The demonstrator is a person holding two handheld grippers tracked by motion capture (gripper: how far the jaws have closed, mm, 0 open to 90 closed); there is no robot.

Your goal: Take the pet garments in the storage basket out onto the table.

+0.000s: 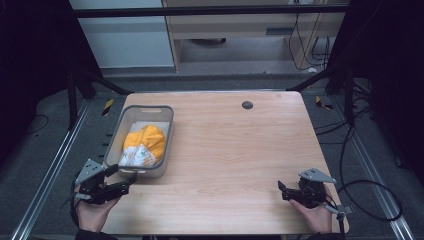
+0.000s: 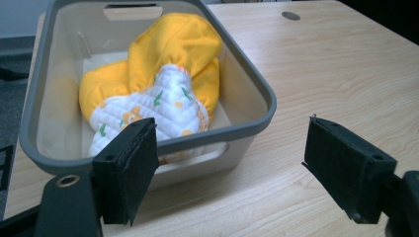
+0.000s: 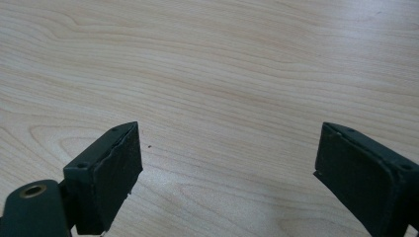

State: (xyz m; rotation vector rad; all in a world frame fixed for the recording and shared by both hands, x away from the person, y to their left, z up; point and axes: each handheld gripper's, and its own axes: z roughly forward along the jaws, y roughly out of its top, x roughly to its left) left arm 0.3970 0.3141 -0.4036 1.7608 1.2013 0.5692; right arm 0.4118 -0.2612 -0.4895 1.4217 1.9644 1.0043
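Note:
A grey plastic bin [image 1: 169,131] stands on the left side of the wooden table [image 1: 235,145]. Inside it lies a bunched yellow cloth item [image 1: 149,138] with a white quilted, flower-printed lining. My left gripper [image 1: 122,173] rests open at the table's front left, just before the bin's near end. In the left gripper view its jaws stand wide apart, with the bin [image 2: 249,74] and the cloth [image 2: 173,49] right ahead. At the front right my right gripper [image 1: 282,191] is open over bare wood, and its own view shows the gripper [image 3: 227,148] holding nothing.
A dark round cable hole [image 1: 247,105] sits near the table's far edge. Metal rails [image 1: 55,170] run along the floor at both sides. Cables [image 1: 365,200] loop on the floor to the right. Black frame struts [image 1: 100,82] stand behind the table's corners.

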